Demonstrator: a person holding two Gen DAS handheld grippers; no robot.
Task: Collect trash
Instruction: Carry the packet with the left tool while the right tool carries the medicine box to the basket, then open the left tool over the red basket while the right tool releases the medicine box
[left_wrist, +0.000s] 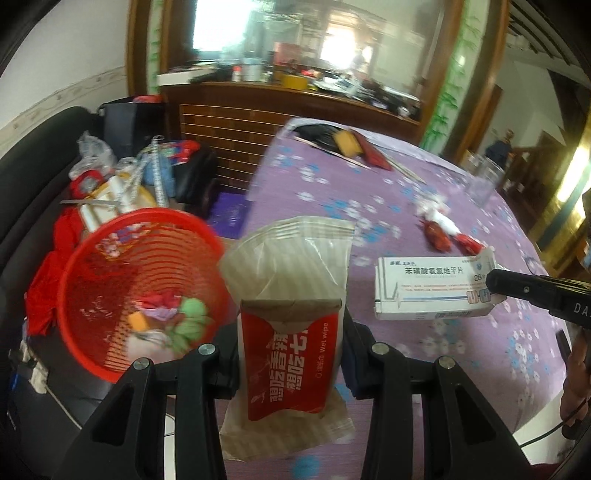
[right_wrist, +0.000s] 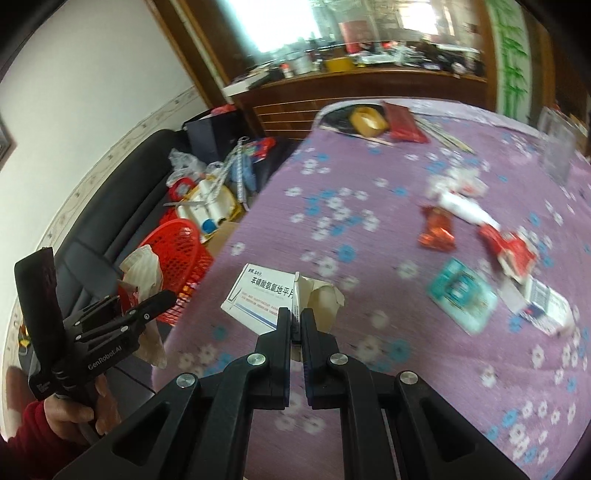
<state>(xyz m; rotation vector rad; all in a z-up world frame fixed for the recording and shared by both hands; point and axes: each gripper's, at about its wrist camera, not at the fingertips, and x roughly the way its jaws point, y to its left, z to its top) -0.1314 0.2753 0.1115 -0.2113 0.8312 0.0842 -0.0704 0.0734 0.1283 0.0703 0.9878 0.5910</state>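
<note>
With the left tongs (left_wrist: 291, 354) clamping the wet-wipe packet (left_wrist: 291, 295) and the right tongs (right_wrist: 295, 325) pinching the medicine box (right_wrist: 258, 295), release each squarely above the red basket (left_wrist: 110, 258) at nine o'clock.

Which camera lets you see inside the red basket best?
The left wrist view. There the red basket tips its open mouth toward the camera, so the crumpled trash at its bottom shows. In the right wrist view the red basket shows only part of its mesh wall, half hidden behind the left gripper and its wet wipe packet.
</note>
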